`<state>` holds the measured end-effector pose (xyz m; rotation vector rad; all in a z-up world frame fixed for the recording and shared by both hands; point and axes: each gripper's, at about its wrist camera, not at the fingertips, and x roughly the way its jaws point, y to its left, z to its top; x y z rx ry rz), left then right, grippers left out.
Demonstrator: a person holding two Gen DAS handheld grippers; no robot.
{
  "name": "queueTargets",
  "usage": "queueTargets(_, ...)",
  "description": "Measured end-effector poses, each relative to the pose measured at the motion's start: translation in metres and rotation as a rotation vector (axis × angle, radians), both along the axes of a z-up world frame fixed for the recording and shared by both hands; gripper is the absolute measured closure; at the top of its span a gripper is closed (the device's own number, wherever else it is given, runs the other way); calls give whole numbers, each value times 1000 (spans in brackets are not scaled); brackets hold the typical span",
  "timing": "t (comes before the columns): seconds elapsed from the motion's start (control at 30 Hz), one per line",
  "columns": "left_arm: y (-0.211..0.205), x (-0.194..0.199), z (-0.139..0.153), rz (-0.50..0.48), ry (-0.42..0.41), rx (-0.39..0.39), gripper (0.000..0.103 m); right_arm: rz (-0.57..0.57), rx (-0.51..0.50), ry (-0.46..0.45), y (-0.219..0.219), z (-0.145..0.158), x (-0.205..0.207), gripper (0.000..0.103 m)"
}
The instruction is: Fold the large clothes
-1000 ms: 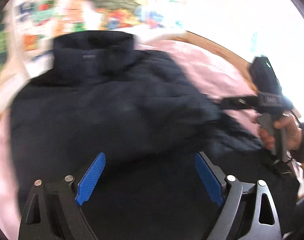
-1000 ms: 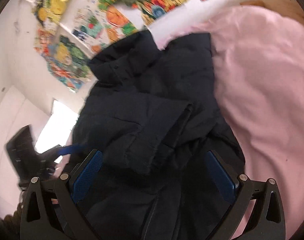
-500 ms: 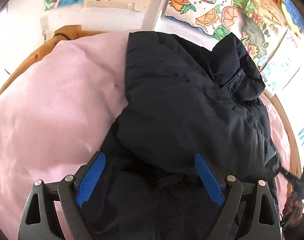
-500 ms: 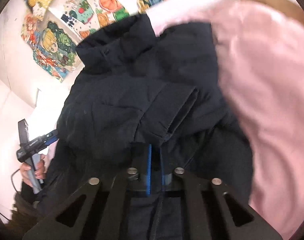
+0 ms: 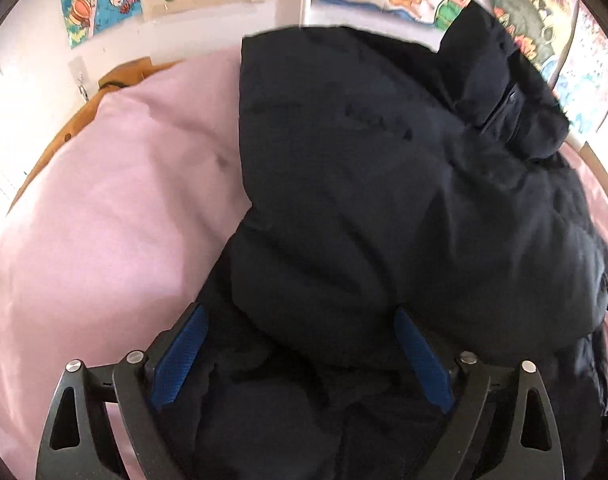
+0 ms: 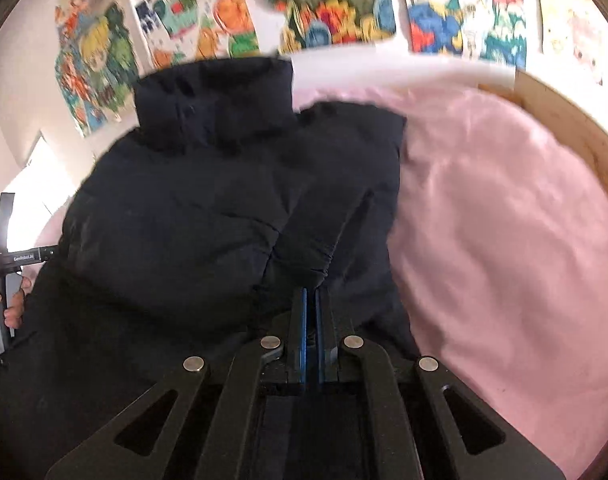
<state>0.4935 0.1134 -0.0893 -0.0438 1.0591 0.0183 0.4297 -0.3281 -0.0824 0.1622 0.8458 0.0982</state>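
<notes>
Readable at far left of right wrist view: "GenRobot.AI", white print on black bar of the other handheld gripper (image 6: 22, 258). Nothing legible on wall posters (image 6: 328, 4); too blurred.

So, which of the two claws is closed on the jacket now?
The right claw: its blue pads meet on the dark puffer jacket sleeve cuff. The left claw is wide open.

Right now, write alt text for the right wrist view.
The right gripper is clamped shut on a sleeve cuff of a dark puffer jacket lying on a pink bedspread. Colourful drawings cover the wall behind.
</notes>
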Motion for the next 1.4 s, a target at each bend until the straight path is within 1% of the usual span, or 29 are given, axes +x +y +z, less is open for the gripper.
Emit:
queueTargets(0.13, 0, 3, -2, -1, -3, 6, 6, 7, -10, 19, 4, -6, 8, 99)
queueTargets(0.2, 4, 0, 4, 7, -22, -22, 6, 14, 6, 22, 3, -7, 5, 99)
queueTargets(0.27, 10, -7, 12, 24, -40, -63, 6, 24, 17, 14, -1, 0, -1, 94)
queueTargets(0.3, 13, -12, 20, 31, -62, -98, 6, 27, 15, 8, -1, 1, -4, 90)
queueTargets(0.33, 16, -15, 27, 33, -87, -127, 6, 32, 14, -4, -4, 6, -8, 78)
queueTargets(0.37, 17, -18, 34, 35, -112, -151, 6, 31, 15, -10, -5, 10, -9, 69)
queueTargets(0.4, 18, -20, 41, 36, -139, -171, 6, 29, 22, -20, -8, 15, -11, 52)
queueTargets(0.43, 17, -21, 49, 32, -164, -187, 6, 30, 40, -29, -12, 23, -11, 45)
queueTargets(0.5, 10, -19, 65, 6, -202, -202, 6, 35, 64, -25, -16, 36, -7, 44)
queueTargets(0.57, -2, -13, 77, -22, -215, -183, 5, 44, 89, -9, -17, 52, 2, 44)
queueTargets(0.63, -15, 4, 89, -50, -211, -179, 5, 52, 92, -11, -14, 69, 15, 37)
queueTargets(0.7, -29, 16, 95, -63, -197, -195, 5, 51, 69, -7, -6, 78, 35, 34)
queueTargets(0.77, -39, 29, 99, -79, -187, -222, 5, 39, 45, 19, 5, 80, 66, 34)
queueTargets(0.83, -47, 37, 99, -100, -181, -232, 5, 19, 60, 27, 15, 79, 102, 34)
queueTargets(0.9, -55, 54, 101, -107, -177, -249, 5, -21, 85, -7, 26, 77, 136, 34)
queueTargets(0.93, -57, 65, 102, -99, -167, -265, 5, -34, 97, -16, 30, 76, 147, 34)
queueTargets(1.0, -57, 88, 101, -88, -142, -342, 5, -67, 134, -44, 37, 74, 170, 34)
queueTargets(1.07, -55, 101, 99, -72, -122, -416, 5, -125, 158, -80, 41, 72, 186, 34)
queueTargets(1.13, -53, 109, 97, -52, -121, -478, 5, -172, 140, -86, 43, 68, 195, 34)
queueTargets(1.2, -50, 110, 97, -35, -131, -497, 5, -212, 137, -74, 39, 61, 206, 35)
queueTargets(1.27, -47, 109, 97, -27, -145, -508, 5, -227, 196, -72, 32, 53, 213, 44)
queueTargets(1.3, -46, 109, 97, -28, -150, -521, 5, -218, 215, -67, 31, 50, 214, 64)
queueTargets(1.33, -43, 109, 95, -24, -156, -553, 5, -208, 218, -66, 32, 49, 214, 86)
queueTargets(1.37, -40, 109, 94, -23, -157, -582, 5, -194, 214, -73, 35, 49, 211, 89)
queueTargets(1.4, -37, 109, 92, -24, -156, -619, 5, -175, 189, -94, 40, 52, 204, 92)
